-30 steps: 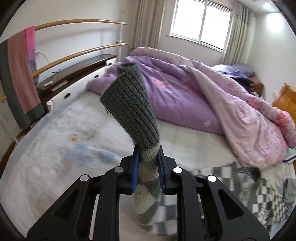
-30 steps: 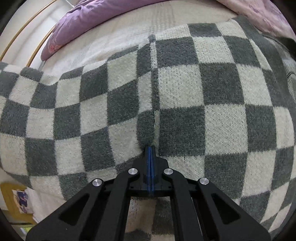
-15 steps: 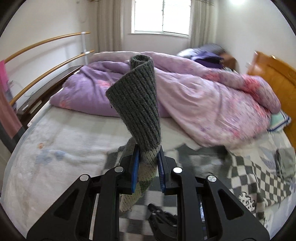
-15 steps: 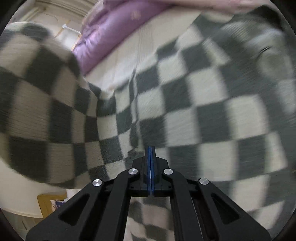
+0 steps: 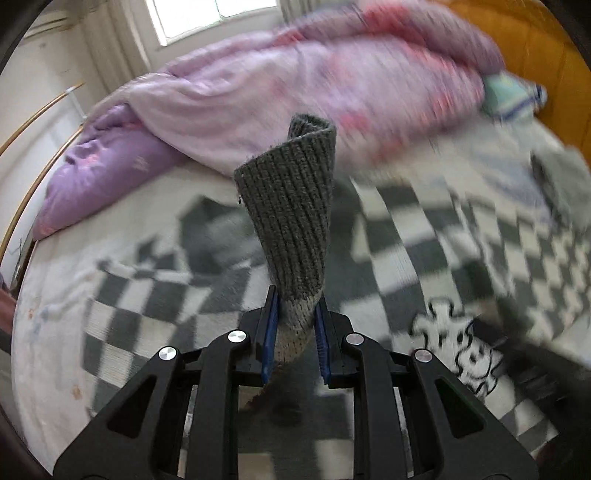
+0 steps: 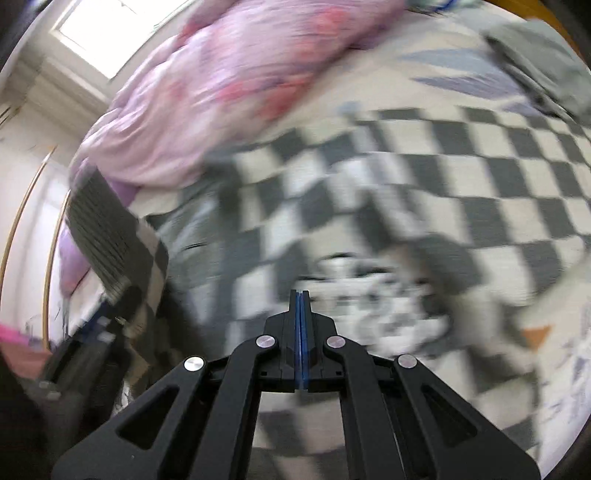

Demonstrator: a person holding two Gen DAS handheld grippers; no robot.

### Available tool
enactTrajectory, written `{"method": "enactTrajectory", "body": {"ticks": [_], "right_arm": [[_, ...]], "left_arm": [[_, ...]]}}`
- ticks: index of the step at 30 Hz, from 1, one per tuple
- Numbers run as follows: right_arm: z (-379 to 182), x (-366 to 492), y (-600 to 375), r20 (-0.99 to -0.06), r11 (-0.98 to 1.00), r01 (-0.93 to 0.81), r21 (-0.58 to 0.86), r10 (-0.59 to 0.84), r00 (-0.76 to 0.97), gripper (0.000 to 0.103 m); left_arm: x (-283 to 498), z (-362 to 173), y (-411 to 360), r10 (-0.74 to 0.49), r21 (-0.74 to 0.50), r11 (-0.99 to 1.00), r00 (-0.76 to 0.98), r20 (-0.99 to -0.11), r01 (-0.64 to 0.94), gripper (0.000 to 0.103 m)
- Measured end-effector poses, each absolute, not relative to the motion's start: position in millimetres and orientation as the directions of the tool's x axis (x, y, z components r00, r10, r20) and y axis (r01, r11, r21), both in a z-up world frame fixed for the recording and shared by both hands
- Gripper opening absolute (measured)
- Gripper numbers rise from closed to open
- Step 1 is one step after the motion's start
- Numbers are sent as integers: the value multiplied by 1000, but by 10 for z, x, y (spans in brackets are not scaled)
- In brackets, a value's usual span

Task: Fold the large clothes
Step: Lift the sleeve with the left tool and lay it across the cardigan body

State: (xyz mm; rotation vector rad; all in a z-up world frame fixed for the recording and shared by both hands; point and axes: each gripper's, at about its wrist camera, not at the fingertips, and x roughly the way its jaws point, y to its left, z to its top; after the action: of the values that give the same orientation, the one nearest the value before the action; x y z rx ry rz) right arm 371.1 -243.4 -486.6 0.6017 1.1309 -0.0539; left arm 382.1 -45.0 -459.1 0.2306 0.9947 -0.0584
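checkered sweater (image 5: 424,236) spread on bed; left gripper (image 5: 293,332) clamps its ribbed cuff (image 5: 291,206); right gripper (image 6: 300,314) fully closed, seemingly empty.

purple quilt (image 5: 258,110) heaped on bed (image 5: 48,332); window (image 5: 207,18) behind.

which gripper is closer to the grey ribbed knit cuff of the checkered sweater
Left. The left gripper has its jaws clamped on the grey ribbed knit cuff. The right gripper, jaws pressed together, is off to one side over the checkered sweater body, apart from that cuff.
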Motion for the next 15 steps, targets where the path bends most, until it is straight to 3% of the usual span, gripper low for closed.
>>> {"method": "enactTrajectory", "body": {"ticks": [1,2,3,5,6,9,10,11,12,15], "right_arm": [[-4910,3641,-2554,-865,838,350,418,250,434,1],[-4977,3620,-2639,-874,833,368,412,247,419,4],[-4953,3536,-2716,-877,830,377,411,247,412,5],[-4982,3483,-2770,-873,804,400,441,280,400,7],[-4971,3463,-2786,-868,787,411,460,302,395,10],[-4936,3521,-2741,-845,751,416,512,355,399,26],[-4921,3578,-2688,-841,751,408,520,366,399,45],[-4890,3620,-2637,-845,755,409,512,359,395,74],[-4855,3653,-2595,-847,761,407,506,349,401,80],[-4893,3832,-2393,-837,771,360,525,393,379,80]], "left_arm": [[3822,-4703,-508,50,162,971,519,-853,173,24],[3809,-4859,-591,38,151,968,482,-876,198,37],[3796,-4926,-608,5,119,969,461,-887,217,41],[3746,-4998,-577,-61,38,975,424,-904,220,60],[3713,-4984,-534,-72,20,978,421,-904,209,63],[3600,-4807,-327,-103,-15,981,451,-887,194,71],[3578,-4729,-244,-96,-12,983,461,-882,181,72],[3549,-4639,-103,-93,-19,987,477,-874,158,73],[3544,-4569,45,-88,-26,991,489,-868,131,73],[3559,-4430,548,-17,3,999,509,-860,39,74]]}}
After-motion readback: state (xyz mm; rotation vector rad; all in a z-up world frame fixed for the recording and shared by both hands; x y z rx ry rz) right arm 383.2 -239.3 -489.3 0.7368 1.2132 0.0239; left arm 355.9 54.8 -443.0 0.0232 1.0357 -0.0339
